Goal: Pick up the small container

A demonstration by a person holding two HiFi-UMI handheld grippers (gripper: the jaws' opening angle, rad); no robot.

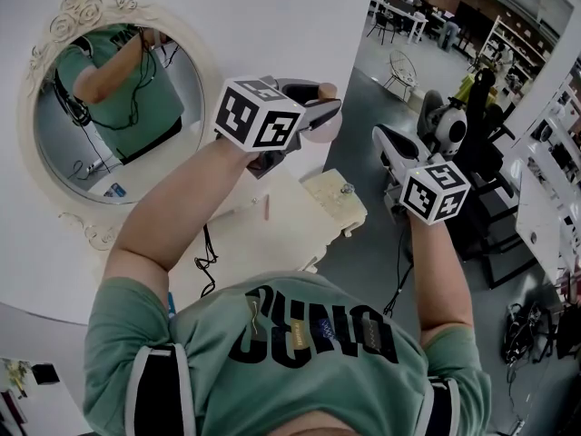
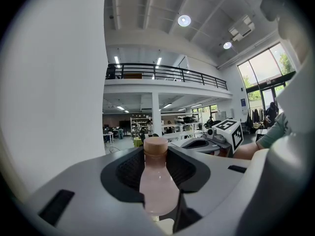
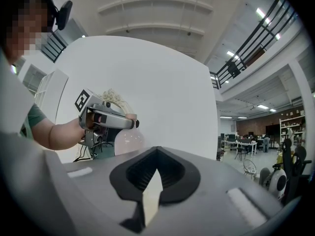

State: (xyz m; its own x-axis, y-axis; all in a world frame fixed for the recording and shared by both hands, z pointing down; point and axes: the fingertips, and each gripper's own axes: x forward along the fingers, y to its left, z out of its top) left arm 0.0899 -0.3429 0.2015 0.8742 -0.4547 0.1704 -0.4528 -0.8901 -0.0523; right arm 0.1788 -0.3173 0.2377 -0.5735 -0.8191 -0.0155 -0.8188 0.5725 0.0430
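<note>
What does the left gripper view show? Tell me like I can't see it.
A small pink bottle with a tan cap stands upright, squeezed between the grey jaws of the left gripper. Behind it to the right is the right gripper with its black-and-white marker cube. A white wall fills the left, and a big hall with a railed balcony lies beyond.

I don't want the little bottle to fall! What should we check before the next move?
1. Pink bottle sits between the left gripper jaws: ok.
2. Bottle upright, cap on: ok.
3. Bottle lifted off the cream table: ok.
4. Right gripper empty, jaws together, apart from the bottle: ok.
5. Grip tight enough not to slip: cannot tell.
</note>
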